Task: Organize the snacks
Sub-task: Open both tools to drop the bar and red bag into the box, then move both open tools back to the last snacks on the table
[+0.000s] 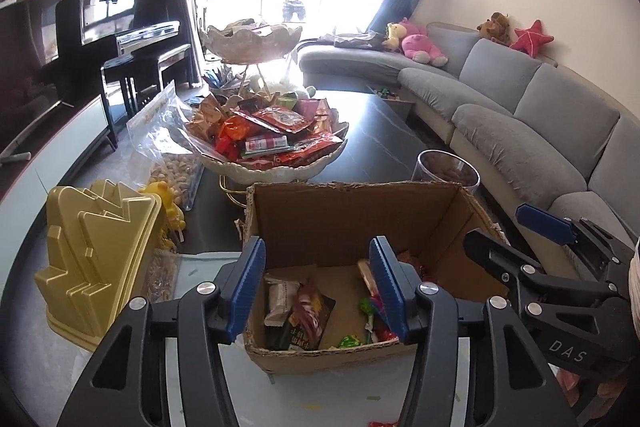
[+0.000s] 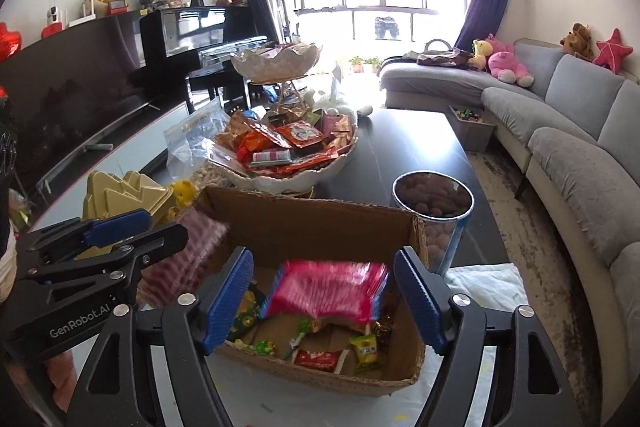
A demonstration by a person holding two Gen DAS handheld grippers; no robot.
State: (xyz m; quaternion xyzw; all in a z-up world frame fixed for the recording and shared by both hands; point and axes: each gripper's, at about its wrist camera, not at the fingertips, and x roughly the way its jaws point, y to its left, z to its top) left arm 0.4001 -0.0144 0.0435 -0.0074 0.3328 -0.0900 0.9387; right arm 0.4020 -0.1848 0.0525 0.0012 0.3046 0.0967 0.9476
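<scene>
Because both grippers hang over the open cardboard box (image 2: 320, 223) at the near end of the dark table (image 1: 380, 143), it looks as though the snacks are being gathered into it. The right gripper (image 2: 326, 301) has its jaws apart, and a blurred pink packet (image 2: 328, 293) lies between them without either pad touching it, so I judge it is dropping into the box rather than held. The left gripper (image 1: 318, 291) also stands apart and holds nothing; below it a few wrapped snacks (image 1: 298, 311) already rest on the box floor. A second pink striped packet (image 2: 184, 259) shows at the box's left wall, beside the left gripper; whether it is inside I cannot tell. Beyond the box stands the white two-tier bowl stand (image 1: 276, 165), heaped with more packets, likely the supply. A gold tray (image 1: 96, 255) sits left of the box, a clear tub of round snacks (image 2: 434, 203) to its right.
</scene>
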